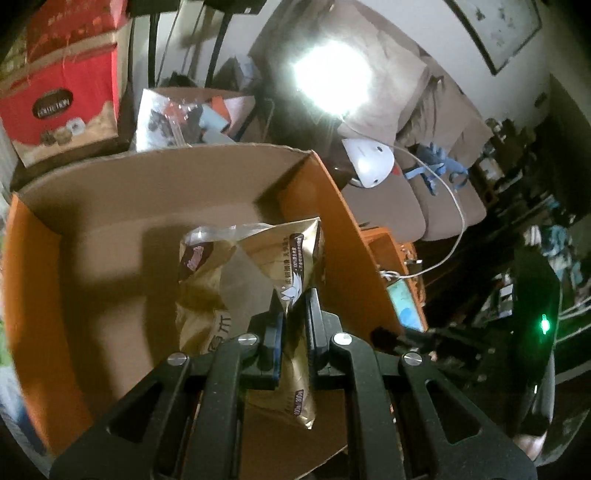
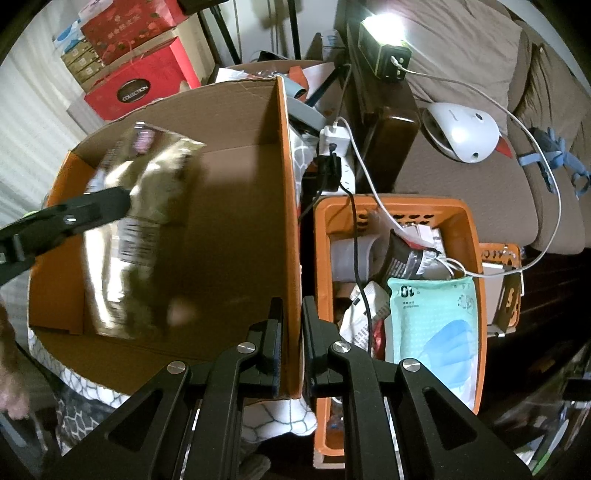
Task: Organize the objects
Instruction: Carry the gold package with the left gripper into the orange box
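My left gripper (image 1: 293, 306) is shut on a gold snack bag (image 1: 255, 273) and holds it inside the orange cardboard box (image 1: 147, 192). The same bag (image 2: 140, 206) shows blurred in the right wrist view, with the left gripper (image 2: 125, 201) reaching in from the left. My right gripper (image 2: 292, 310) is shut on the right wall of the cardboard box (image 2: 290, 221), one finger inside and one outside.
An orange plastic basket (image 2: 476, 258) right of the box holds a teal mask pack (image 2: 432, 325), a dark packet (image 2: 402, 258) and cables. A white power strip (image 2: 338, 147), a bright lamp (image 2: 384, 22), a white device (image 2: 461, 133) on the brown sofa, and red gift boxes (image 2: 136, 81) stand behind.
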`<state>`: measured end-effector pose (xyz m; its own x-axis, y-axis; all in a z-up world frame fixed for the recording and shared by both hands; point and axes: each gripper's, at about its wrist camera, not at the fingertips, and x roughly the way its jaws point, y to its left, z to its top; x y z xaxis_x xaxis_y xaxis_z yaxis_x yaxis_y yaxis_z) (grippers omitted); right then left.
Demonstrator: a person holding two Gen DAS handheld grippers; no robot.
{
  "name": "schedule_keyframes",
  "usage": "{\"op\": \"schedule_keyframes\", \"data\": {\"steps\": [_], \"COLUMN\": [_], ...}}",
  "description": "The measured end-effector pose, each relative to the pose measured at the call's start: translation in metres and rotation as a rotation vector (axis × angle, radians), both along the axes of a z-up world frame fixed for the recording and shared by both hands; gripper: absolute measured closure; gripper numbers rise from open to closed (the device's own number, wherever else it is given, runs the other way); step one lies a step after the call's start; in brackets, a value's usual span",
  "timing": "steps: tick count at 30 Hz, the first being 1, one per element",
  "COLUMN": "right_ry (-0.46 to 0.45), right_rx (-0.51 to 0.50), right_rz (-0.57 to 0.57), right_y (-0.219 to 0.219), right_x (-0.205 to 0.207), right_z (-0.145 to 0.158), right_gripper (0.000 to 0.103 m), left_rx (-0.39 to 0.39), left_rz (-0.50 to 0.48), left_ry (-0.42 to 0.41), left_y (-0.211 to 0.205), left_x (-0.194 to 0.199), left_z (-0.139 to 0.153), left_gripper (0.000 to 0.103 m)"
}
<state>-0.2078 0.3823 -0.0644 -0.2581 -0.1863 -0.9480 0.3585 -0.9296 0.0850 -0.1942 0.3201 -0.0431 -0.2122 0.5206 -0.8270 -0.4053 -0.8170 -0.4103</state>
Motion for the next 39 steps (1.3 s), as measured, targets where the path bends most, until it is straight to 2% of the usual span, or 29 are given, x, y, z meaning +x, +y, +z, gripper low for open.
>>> {"op": "schedule_keyframes", "data": {"steps": [9,12,14,16,18,20,21,23,27,30,34,39], "right_ry": [-0.002,-0.001,-0.002,-0.002,-0.001,-0.001,-0.002,-0.004,-0.005,-0.006,-0.004,-0.004], "right_rx": [-0.006,-0.006,-0.007,-0.009,-0.011,-0.012,-0.014,-0.019,-0.021,-0.021,-0.017,-0.014], "right_rz": [-0.005,-0.008,-0.009,-0.010,-0.009,-0.007,-0.007,-0.009,-0.010,-0.011,-0.009,-0.011], "right_y": [0.002,0.002,0.002,0.003,0.003,0.003,0.003,0.004,0.003,0.003,0.003,0.002], "right_x": [0.001,0.001,0.002,0.003,0.003,0.004,0.003,0.003,0.003,0.003,0.003,0.003], "right_z": [0.000,0.000,0.000,0.000,-0.001,-0.001,-0.002,-0.002,-0.003,-0.003,-0.004,-0.004], "right_gripper": [0.093,0.093,0.093,0.093,0.093,0.093,0.093,0.093,0.093,0.093,0.093,0.093], "left_rx": [0.049,0.074,0.054,0.042,0.029,-0.005,-0.028,-0.075,-0.113,-0.103,-0.060,0.019], "left_rz": [0.069,0.057,0.040,0.024,0.011,-0.007,-0.009,-0.013,-0.005,-0.027,-0.064,-0.100], "left_ry": [-0.098,-0.125,-0.101,-0.059,-0.014,0.031,0.046,0.047,-0.006,-0.080,-0.197,-0.275], "left_y": [0.026,0.030,0.031,0.027,0.021,0.012,0.007,-0.003,-0.022,-0.026,-0.025,-0.017], "left_x": [-0.002,-0.005,-0.004,-0.002,0.000,0.002,0.001,-0.001,-0.006,-0.005,0.002,0.008], "left_z": [-0.021,-0.026,-0.023,-0.016,-0.007,0.001,0.003,0.002,-0.014,-0.030,-0.051,-0.060], "left_gripper": [0.095,0.094,0.084,0.058,0.051,0.047,0.043,0.041,0.041,0.041,0.041,0.042]}}
